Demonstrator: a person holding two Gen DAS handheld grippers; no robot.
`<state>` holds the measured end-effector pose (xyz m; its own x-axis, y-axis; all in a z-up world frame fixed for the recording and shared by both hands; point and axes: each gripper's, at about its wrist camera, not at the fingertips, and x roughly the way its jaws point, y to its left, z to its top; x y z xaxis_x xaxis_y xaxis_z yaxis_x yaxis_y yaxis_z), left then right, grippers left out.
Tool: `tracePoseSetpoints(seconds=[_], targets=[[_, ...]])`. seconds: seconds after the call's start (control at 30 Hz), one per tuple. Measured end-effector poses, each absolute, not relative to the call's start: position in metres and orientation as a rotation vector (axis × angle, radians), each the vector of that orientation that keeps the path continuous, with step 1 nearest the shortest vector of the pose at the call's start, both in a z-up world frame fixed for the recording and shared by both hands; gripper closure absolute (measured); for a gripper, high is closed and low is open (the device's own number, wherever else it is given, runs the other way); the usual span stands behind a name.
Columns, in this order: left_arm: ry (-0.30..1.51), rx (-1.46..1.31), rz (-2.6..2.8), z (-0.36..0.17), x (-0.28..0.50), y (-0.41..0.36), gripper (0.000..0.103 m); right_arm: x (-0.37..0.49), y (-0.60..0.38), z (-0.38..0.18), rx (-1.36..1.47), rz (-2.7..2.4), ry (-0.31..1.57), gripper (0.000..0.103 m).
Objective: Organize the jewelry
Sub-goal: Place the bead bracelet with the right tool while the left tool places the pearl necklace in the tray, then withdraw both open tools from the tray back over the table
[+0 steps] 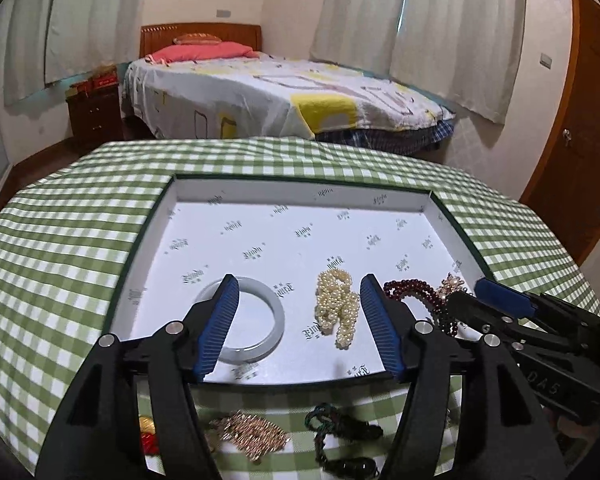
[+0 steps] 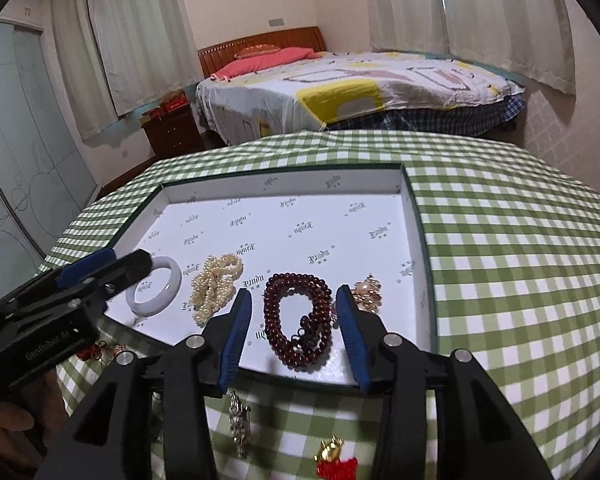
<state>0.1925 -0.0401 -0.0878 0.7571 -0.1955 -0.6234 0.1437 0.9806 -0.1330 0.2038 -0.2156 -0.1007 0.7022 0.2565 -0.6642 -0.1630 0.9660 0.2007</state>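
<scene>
A shallow white box (image 1: 300,194) (image 2: 284,190) lies on the green checked table. In it lie a pale jade bangle (image 1: 274,320) (image 2: 172,284), a pearl strand (image 1: 336,304) (image 2: 214,284), a dark red bead bracelet (image 1: 412,290) (image 2: 300,320) and a gold-pink brooch (image 1: 452,284) (image 2: 366,292). My left gripper (image 1: 300,292) (image 2: 120,262) is open and empty over the box's near left part. My right gripper (image 2: 294,298) (image 1: 472,292) is open and empty around the red beads.
On the cloth before the box lie a gold chain piece (image 1: 252,434), a dark green bead string (image 1: 340,436), a silver piece (image 2: 240,424) and a red-gold charm (image 2: 334,460) (image 1: 148,434). A bed (image 1: 284,96) stands beyond the table.
</scene>
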Motion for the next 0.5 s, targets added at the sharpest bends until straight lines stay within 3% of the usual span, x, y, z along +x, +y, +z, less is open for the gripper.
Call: tracePoseSetpoints(seconds=[0.5], targets=[[0.666,-0.111,-0.14,-0.08,0.124,-0.015,0.04,0.147,-0.221,-0.1,0.111,0.213,0.739,0.058]])
